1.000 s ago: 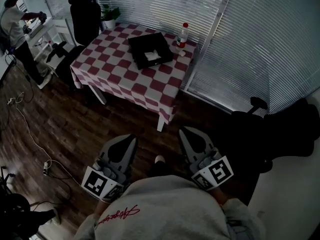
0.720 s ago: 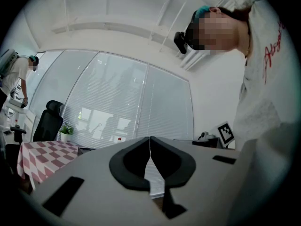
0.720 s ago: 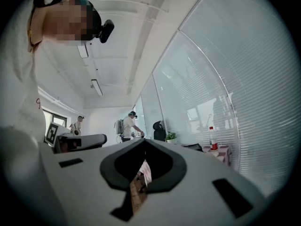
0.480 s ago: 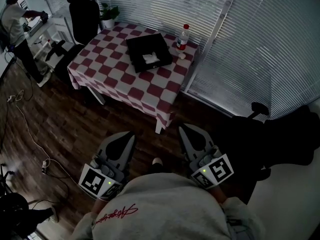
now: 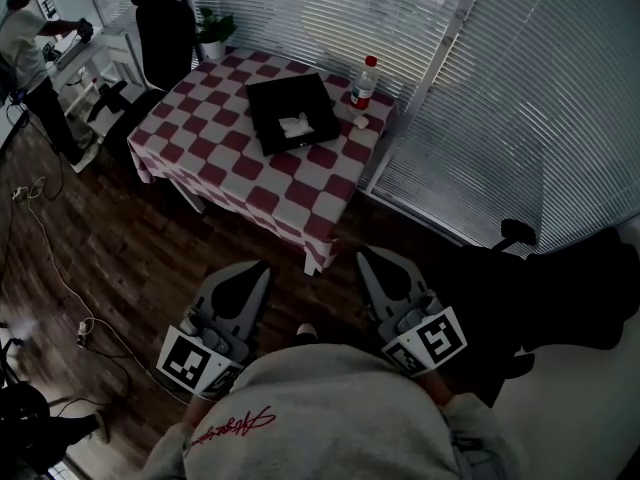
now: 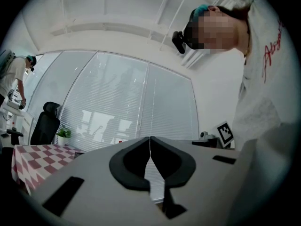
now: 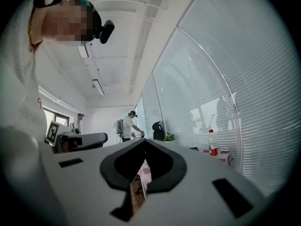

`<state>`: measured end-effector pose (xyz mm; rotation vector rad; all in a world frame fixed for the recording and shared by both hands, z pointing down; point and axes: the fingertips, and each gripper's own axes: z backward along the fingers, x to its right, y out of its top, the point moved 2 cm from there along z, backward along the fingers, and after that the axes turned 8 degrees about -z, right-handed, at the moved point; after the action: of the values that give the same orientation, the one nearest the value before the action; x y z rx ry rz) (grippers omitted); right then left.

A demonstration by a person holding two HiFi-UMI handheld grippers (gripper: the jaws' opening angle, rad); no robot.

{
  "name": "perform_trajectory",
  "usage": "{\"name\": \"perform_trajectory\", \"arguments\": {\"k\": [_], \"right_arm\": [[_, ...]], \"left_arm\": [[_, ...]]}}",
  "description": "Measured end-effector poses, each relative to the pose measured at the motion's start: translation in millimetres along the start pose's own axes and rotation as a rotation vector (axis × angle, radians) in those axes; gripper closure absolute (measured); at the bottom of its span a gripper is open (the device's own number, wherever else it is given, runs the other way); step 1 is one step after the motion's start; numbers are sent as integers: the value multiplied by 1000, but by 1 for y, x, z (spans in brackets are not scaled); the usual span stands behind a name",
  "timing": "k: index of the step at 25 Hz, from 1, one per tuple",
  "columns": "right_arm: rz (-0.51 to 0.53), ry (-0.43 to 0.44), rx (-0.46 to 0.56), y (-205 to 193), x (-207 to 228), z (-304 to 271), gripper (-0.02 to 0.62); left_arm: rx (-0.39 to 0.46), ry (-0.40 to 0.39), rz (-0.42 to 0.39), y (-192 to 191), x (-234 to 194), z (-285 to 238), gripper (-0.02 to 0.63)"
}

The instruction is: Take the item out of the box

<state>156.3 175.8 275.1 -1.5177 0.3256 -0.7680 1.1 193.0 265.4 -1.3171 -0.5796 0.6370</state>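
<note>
head view: table (image 5: pixel 225 168) slightly nearer than a second ago; white item (image 5: pixel 297 125) in black box (image 5: pixel 270 98) on far side, well apart from left gripper (image 5: pixel 245 283) and right gripper (image 5: pixel 385 278) | left gripper view: clenched, empty | right gripper view: clenched, empty; bottle (image 7: pixel 213 142) far right | task: approaching, no reach yet

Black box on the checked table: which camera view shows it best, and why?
The head view: it looks down into the open black box, showing a white item inside. Both gripper views catch only the table's edge; no box is clear there.
</note>
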Motion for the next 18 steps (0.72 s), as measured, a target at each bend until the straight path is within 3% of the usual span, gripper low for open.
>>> {"name": "perform_trajectory", "arguments": {"k": [18], "right_arm": [[-32, 45, -28, -9, 21, -12, 584]], "left_arm": [[-10, 48, -10, -11, -5, -16, 589]]}}
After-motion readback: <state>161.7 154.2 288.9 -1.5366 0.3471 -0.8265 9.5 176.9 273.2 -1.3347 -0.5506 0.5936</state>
